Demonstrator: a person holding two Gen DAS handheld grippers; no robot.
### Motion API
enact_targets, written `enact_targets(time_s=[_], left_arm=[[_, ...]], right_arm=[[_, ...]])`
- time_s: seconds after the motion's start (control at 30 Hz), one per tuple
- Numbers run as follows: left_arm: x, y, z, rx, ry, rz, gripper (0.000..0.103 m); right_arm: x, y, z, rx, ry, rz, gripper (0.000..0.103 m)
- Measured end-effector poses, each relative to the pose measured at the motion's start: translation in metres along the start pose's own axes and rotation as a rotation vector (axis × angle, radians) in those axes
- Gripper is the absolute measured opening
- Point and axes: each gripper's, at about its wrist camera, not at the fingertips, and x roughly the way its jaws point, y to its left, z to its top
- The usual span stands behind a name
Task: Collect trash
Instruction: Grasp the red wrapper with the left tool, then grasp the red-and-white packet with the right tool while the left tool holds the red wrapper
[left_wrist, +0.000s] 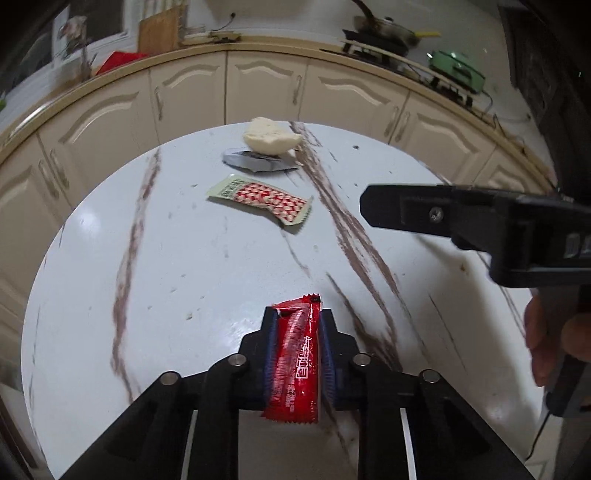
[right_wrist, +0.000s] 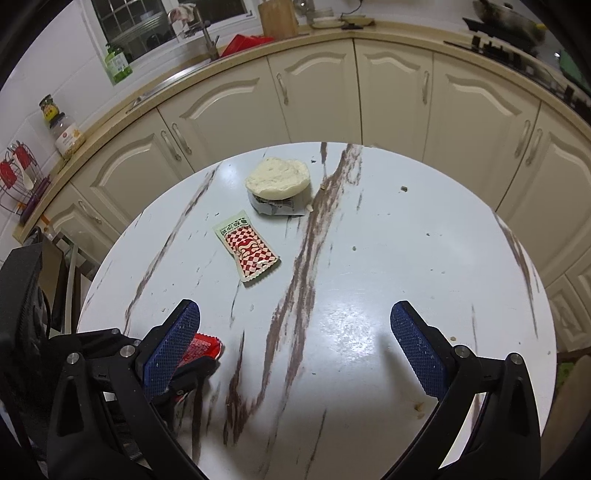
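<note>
In the left wrist view, the left gripper (left_wrist: 297, 325) is clenched on a red wrapper (left_wrist: 295, 358), with the blue pads pressing it from both sides. White characters run along the wrapper, but they are not clear enough to read. The wrapper's lower end is past the pads, above the round marble table (left_wrist: 184, 277). Beyond the red wrapper, toward the far edge of the table, lies a checkered packet (left_wrist: 262, 199) with a green label end; its print is too small to read. Further beyond it a white bun (left_wrist: 271, 140) sits on a grey foil wrapper (left_wrist: 255, 160), which it partly hides. The right gripper (left_wrist: 369, 206) enters from the right edge, seen only from its side. A hand (left_wrist: 550, 336) holding it is cut off by the frame.

In the right wrist view, the right gripper (right_wrist: 295, 332) is released, its blue pads wide apart over bare table (right_wrist: 369, 258). The red wrapper (right_wrist: 205, 347) is mostly hidden behind the left pad. The checkered packet (right_wrist: 247, 247) lies beyond it, with green characters that are unreadable, and the bun (right_wrist: 277, 177) further beyond covers most of the foil wrapper (right_wrist: 273, 208).
</note>
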Motion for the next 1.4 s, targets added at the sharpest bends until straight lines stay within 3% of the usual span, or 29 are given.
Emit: enact_targets(time_s=[0.03,0.27,0.5,0.6,0.67,0.7,0.73,0.9,1.1,1.4], left_arm=[[-0.003,0.006,-0.001,-0.018,-0.008,0.008,0.011],[-0.039,0.041,-0.010,-0.128,-0.074,0.071,0.011],[-0.047,0.049,-0.024,-0.155,-0.074,0.085,0.011],[-0.051,0.051,-0.028,-0.165,-0.078,0.082,0.011],[-0.053,0.053,-0.029,-0.170,-0.081,0.079,0.011],[-0.053,0.053,-0.029,-0.173,-0.082,0.078,0.011],[-0.053,0.053,-0.029,-0.175,-0.083,0.077,0.011],[-0.058,0.048,-0.030,-0.168,-0.093,0.072,0.011],[-0.067,0.038,-0.030,-0.157,-0.108,0.072,0.011],[-0.081,-0.007,-0.031,-0.090,-0.126,0.043,0.011]], right_arm=[[0.002,0.002,0.001,-0.003,0.004,0.001,0.103],[0.049,0.026,0.012,-0.077,0.065,-0.019,0.102],[0.084,0.045,0.029,-0.138,0.073,-0.083,0.089],[0.088,0.053,0.031,-0.194,0.065,-0.129,0.069],[0.084,0.058,0.028,-0.219,0.045,-0.107,0.053],[0.082,0.060,0.026,-0.232,0.036,-0.103,0.036],[0.080,0.060,0.024,-0.240,0.029,-0.091,0.029],[0.073,0.051,0.021,-0.205,0.038,-0.036,0.017],[0.053,0.027,0.007,-0.110,0.031,0.056,0.010],[0.000,-0.008,-0.036,-0.017,-0.008,0.104,0.008]])
